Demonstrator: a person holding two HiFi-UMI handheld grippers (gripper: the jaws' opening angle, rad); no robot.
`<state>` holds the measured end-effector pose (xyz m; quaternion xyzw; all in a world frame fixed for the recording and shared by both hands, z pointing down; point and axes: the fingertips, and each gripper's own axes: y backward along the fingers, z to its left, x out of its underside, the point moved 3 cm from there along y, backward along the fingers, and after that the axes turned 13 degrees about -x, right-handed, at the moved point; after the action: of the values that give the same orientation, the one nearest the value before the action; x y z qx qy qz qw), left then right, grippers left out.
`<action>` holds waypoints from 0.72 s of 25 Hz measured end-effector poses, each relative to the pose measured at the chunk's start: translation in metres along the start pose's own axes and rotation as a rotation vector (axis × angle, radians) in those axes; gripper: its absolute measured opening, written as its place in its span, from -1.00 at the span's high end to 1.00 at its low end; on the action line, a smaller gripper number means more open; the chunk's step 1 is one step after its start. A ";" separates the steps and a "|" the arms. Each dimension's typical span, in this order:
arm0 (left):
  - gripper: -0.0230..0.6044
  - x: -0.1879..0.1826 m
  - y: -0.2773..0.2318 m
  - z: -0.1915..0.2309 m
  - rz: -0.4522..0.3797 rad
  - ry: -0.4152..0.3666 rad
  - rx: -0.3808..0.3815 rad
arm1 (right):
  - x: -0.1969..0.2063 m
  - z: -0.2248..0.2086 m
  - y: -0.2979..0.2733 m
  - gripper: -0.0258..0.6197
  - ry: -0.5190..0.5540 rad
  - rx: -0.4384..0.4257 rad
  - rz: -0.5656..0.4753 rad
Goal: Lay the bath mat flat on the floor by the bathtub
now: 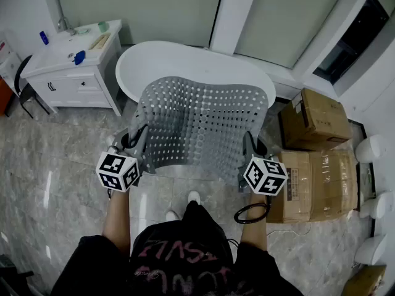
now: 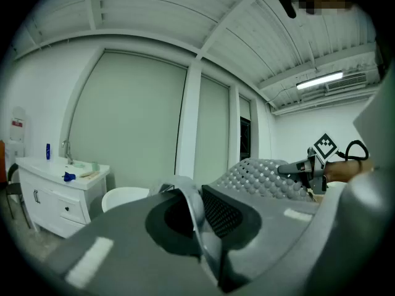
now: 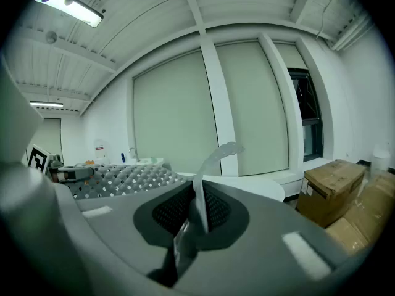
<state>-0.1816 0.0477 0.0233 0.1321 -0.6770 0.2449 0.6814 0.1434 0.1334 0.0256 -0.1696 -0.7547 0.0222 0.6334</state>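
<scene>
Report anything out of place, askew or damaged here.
Nothing spilled or damaged. The bath mat is off the floor, bowed between the left gripper and right gripper, each shut on an edge. Cardboard boxes crowd the floor beside the bathtub.

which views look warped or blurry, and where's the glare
Head view: sharp, mildly bowed, pale glare streaks on the marble floor. Left gripper view: strong fisheye, dark corners, close-up jaws and pinched bath mat edge soft. Right gripper view: same fisheye, ceiling light blown out.

No text could be read. Pink lettering on my black shirt [image 1: 185, 254] lay upside down and blurred; my left cube [image 1: 117, 170] and right cube [image 1: 265, 176] bore only square markers.
</scene>
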 end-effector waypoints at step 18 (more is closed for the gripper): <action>0.88 0.004 0.004 -0.014 0.004 -0.016 0.012 | 0.003 0.005 0.001 0.75 0.049 -0.046 -0.011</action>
<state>-0.1715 0.0587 0.0264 0.1369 -0.6812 0.2491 0.6746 0.1386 0.1357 0.0276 -0.1807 -0.7403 -0.0028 0.6476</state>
